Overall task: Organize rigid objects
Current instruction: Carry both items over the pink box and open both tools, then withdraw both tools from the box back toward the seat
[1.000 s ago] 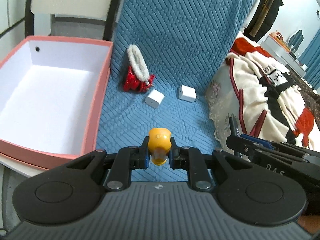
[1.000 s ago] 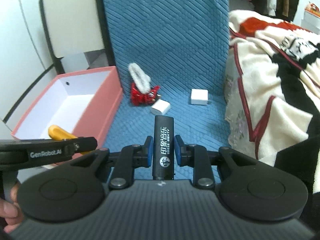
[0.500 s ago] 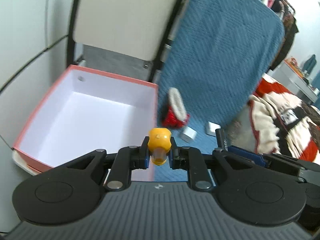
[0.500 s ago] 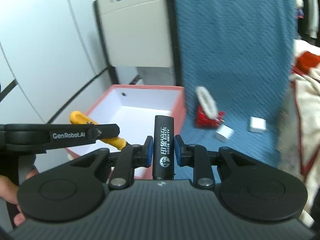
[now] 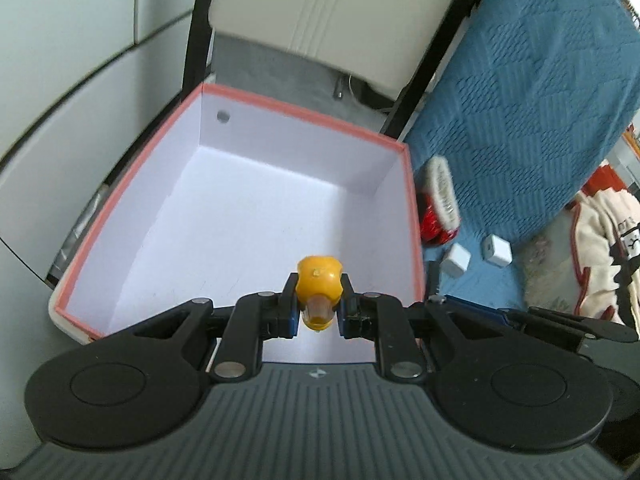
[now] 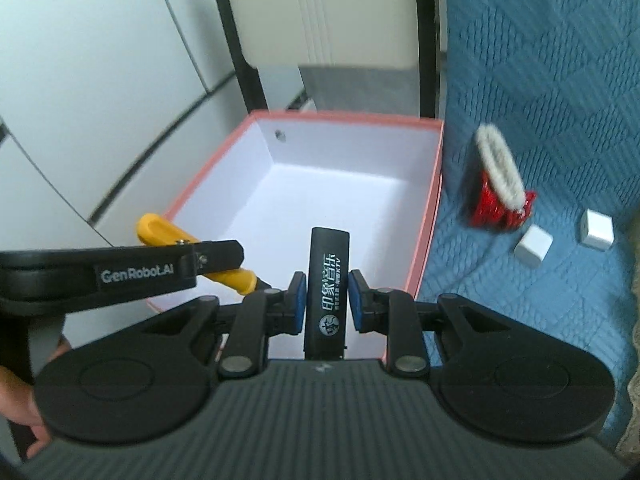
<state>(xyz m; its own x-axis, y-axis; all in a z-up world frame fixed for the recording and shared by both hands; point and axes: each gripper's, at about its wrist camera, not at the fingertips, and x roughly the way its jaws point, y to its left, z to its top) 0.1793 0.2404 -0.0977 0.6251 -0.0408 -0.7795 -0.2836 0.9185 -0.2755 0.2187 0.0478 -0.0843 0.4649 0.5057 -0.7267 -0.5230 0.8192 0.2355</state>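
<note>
My left gripper [image 5: 318,306] is shut on a yellow handled tool [image 5: 319,286] and holds it over the near part of an open pink box [image 5: 264,100] with a white inside. My right gripper [image 6: 326,306] is shut on a black lighter [image 6: 328,284] with white print, over the box's [image 6: 434,216] near right corner. The yellow tool [image 6: 172,238] and the left gripper [image 6: 208,258] show in the right wrist view, at the box's left edge. The box holds nothing that I can see.
A red and white fuzzy ornament [image 6: 498,184] and two small white cubes [image 6: 534,246] [image 6: 598,228] lie on the blue quilted cover [image 6: 540,80] right of the box. A chair back [image 5: 340,4] stands behind the box. A cream and red blanket [image 5: 608,232] lies at the far right.
Both grippers have swung left from over the blue cover to over the pink box, each still holding its object. The box now fills the middle of both views.
</note>
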